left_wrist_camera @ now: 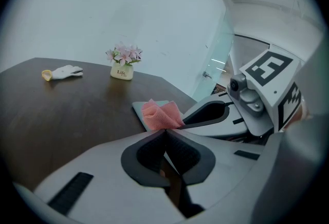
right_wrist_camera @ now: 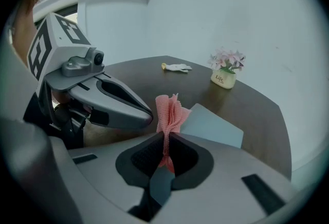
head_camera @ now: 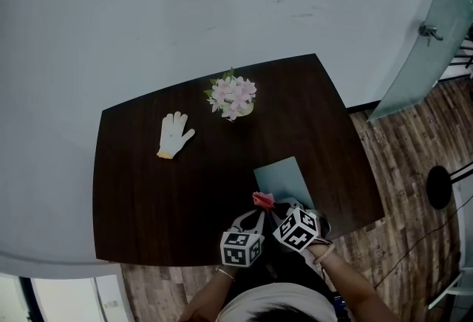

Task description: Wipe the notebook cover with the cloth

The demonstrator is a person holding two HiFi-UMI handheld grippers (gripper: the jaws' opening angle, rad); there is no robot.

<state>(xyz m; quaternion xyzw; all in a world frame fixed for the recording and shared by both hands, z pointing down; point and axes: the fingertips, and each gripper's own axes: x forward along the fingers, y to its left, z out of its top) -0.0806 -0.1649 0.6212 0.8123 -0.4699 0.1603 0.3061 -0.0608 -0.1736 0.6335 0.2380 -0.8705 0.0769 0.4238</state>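
Notebook (head_camera: 283, 179): pale blue-grey cover, laid flat near the front right edge of the dark worktop (head_camera: 148, 202). Cloth (right_wrist_camera: 169, 112): pink, crumpled, pinched between the jaws of the right gripper (right_wrist_camera: 165, 138) and held over the notebook's near end; contact with the cover could not be determined. Left gripper (left_wrist_camera: 164, 133): jaws pressed together, nothing seen between them, tips just beside the cloth. White glove (head_camera: 174, 134): laid flat toward the far left. Potted pink flowers (head_camera: 233, 97): stood near the far edge, well apart from the notebook.
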